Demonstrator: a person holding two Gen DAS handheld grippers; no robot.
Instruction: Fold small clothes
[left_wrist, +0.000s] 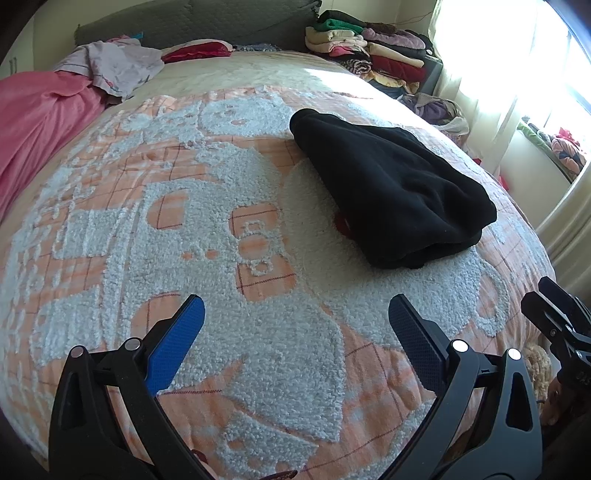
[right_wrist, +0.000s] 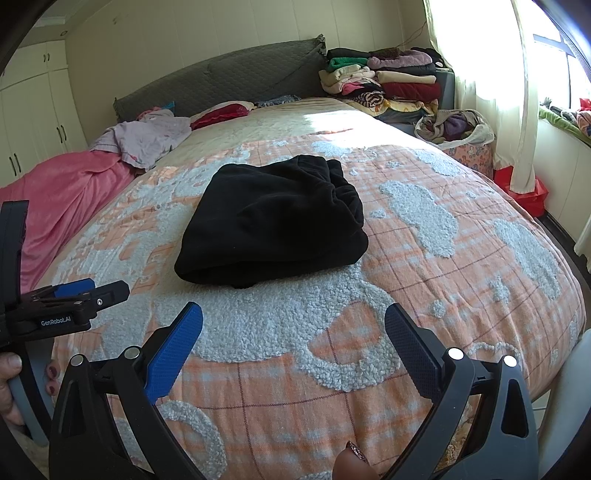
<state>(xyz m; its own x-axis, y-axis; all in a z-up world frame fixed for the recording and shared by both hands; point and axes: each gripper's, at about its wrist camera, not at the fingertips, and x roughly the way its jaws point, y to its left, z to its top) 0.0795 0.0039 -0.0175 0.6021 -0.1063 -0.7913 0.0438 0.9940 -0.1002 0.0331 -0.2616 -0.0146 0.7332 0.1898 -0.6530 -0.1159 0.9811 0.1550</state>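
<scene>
Sunlit bed (right_wrist: 424, 258), patterned quilt: folded black garment (right_wrist: 273, 225) lies alone; left tongs (left_wrist: 295, 321) and right tongs (right_wrist: 293, 325) both spread wide, empty, near it.

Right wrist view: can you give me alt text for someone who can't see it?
A folded black garment lies on an orange-and-white bedspread, untouched, just ahead of the open, empty right gripper. The left gripper shows at the left edge, held by a hand. Stacked clothes sit beyond the bed's far corner, near a bright window.

Black tongs (right_wrist: 293, 325), blue pads (right_wrist: 173, 354); dark-red painted nails (right_wrist: 51, 371).
</scene>
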